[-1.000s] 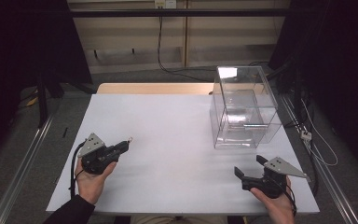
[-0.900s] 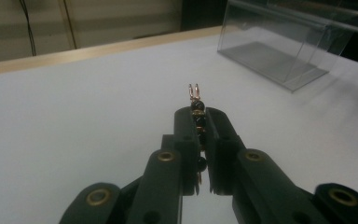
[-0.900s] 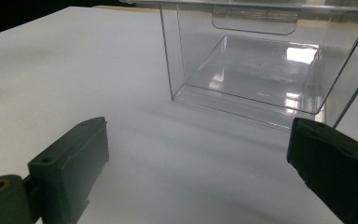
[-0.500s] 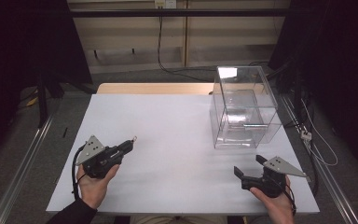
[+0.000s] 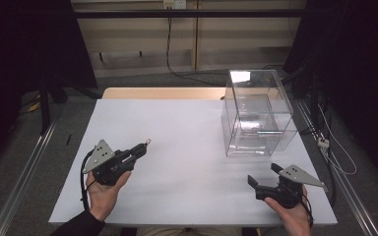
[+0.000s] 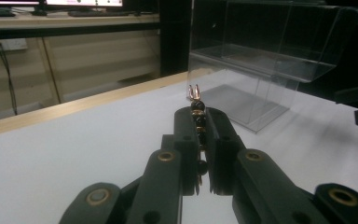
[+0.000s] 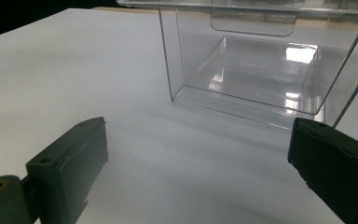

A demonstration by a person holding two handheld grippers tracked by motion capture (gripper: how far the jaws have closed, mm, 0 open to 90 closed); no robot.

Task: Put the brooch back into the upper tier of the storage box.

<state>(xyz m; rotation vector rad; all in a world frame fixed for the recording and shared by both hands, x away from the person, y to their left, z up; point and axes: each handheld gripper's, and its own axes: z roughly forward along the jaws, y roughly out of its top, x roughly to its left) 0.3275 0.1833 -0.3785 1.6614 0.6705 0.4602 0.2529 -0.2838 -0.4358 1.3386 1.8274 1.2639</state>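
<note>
- Left gripper view: the left gripper (image 6: 198, 140) is closed on a thin string of dark beads (image 6: 197, 111) with a small coppery clasp at its tip, poking out past the jaws and pointing toward the clear acrylic box (image 6: 265, 56).
- The high view shows the same item as just a small glint at the left gripper's (image 5: 137, 150) tip, held above the left part of the white bench (image 5: 187, 142); its beads cannot be made out there.
- Right gripper view: the right gripper (image 7: 205, 163) has its jaws wide apart with nothing between them, facing the box's open front and its clear floor (image 7: 256, 70).
- In the high view the right gripper (image 5: 265, 181) sits near the bench's front right corner, the box (image 5: 257, 112) just beyond it; bare bench lies between the left gripper and the box.
- Against the earlier frames, the left gripper is slightly farther along toward the box; the right one is in the same place.
</note>
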